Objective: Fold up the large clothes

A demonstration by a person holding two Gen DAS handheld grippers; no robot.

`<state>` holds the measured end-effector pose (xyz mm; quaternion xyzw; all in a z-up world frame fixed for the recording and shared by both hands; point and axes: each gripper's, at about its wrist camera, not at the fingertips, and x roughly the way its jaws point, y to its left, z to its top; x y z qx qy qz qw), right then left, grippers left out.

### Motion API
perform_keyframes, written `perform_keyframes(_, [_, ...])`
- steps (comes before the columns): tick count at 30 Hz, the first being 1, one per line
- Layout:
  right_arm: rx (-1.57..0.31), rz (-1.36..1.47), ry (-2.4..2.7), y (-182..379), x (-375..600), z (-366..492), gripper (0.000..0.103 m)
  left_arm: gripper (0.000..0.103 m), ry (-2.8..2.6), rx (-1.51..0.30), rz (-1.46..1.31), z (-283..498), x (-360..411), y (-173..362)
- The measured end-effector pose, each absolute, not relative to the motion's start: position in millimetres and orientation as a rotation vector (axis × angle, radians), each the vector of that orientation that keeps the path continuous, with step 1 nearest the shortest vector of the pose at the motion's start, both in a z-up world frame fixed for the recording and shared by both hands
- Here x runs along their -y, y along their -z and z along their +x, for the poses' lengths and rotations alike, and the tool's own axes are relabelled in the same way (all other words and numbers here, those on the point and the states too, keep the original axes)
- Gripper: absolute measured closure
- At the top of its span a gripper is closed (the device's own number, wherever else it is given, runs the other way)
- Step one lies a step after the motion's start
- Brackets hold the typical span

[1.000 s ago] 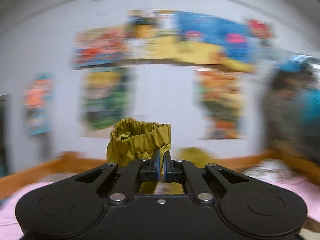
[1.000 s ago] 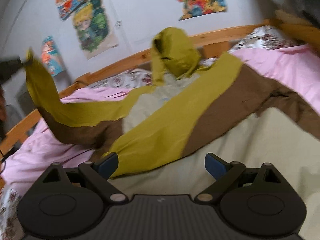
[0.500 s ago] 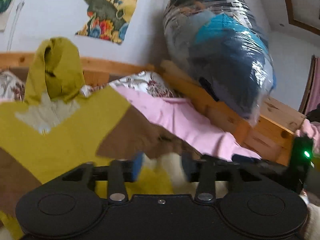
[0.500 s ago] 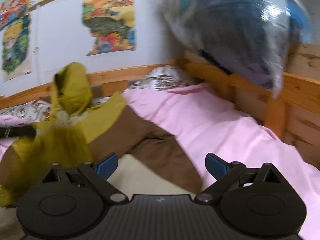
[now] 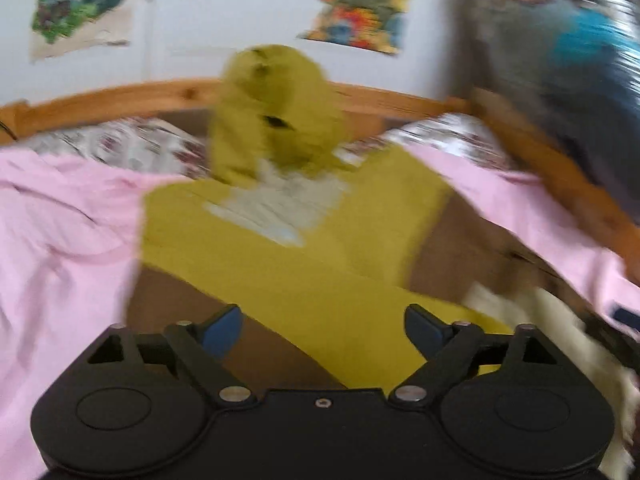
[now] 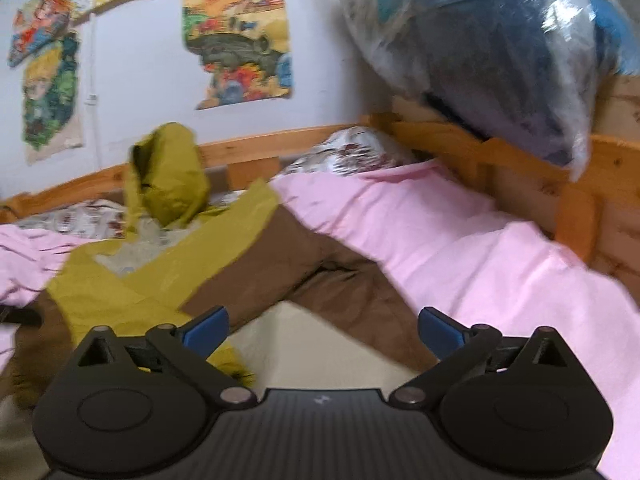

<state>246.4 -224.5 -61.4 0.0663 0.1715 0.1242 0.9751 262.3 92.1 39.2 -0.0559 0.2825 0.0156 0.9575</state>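
A large hooded jacket (image 5: 304, 256) in olive, brown and cream lies spread on the pink bed. Its hood (image 5: 276, 116) stands up against the wooden rail, and one olive-and-brown sleeve lies folded across the body. My left gripper (image 5: 322, 326) is open and empty just above that sleeve. In the right wrist view the jacket (image 6: 168, 284) lies to the left, with its brown right sleeve (image 6: 360, 292) stretched out over the pink sheet. My right gripper (image 6: 322, 330) is open and empty above the cream lower panel (image 6: 316, 348).
A pink sheet (image 6: 472, 252) covers the bed. A wooden bed rail (image 6: 472, 148) runs along the back and right. A large clear bag of clothes (image 6: 492, 52) rests on the right rail. Floral pillows (image 6: 352, 152) lie at the head. Posters (image 6: 236, 40) hang on the wall.
My left gripper has let go of the olive sleeve cuff and opened; the sleeve now lies across the jacket. Both cameras have swung right toward the other sleeve.
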Motion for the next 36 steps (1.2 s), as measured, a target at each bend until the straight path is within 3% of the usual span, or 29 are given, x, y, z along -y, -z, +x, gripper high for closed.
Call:
perform_keyframes(9, [-0.322,0.225,-0.496,52.2,200.2,277.4,0.0,0.006,-0.16,-0.529,-0.042,396.4,-200.6,-118.1])
perform_keyframes(18, [-0.394,0.212,-0.678,-5.2,137.4,419.5,0.001,0.01,-0.096,-0.453,-0.195,504.3,-246.3,-66.7])
perform_keyframes(22, [-0.396,0.264,-0.736,-23.5,106.0,510.7,0.011,0.01,-0.046,-0.409,-0.301,536.6,-264.0,-46.8])
perform_keyframes(29, [-0.383,0.332,-0.786,-39.4,30.4,644.7,0.011,0.01,0.004,-0.443,-0.495,575.7,-285.4,-19.9])
perform_keyframes(32, [-0.407,0.329,-0.785,-42.1,7.8,672.5,0.015,0.021,0.034,-0.455,-0.57,585.4,-292.4,-13.6])
perform_keyframes(33, [-0.42,0.329,-0.79,-41.3,3.6,677.2,0.019,0.031,0.041,-0.456,-0.599,587.4,-294.0,-12.0])
perform_keyframes(34, [-0.433,0.329,-0.799,-40.4,0.1,680.5,0.034,0.044,0.051,-0.455,-0.622,588.5,-295.4,-10.6])
perform_keyframes(35, [-0.438,0.329,-0.813,-39.1,-1.3,680.4,0.056,0.054,0.076,-0.455,-0.65,589.7,-296.1,-9.2])
perform_keyframes(36, [-0.435,0.319,-0.811,-38.6,-1.7,677.4,0.067,0.073,0.092,-0.457,-0.67,589.8,-295.9,-8.5])
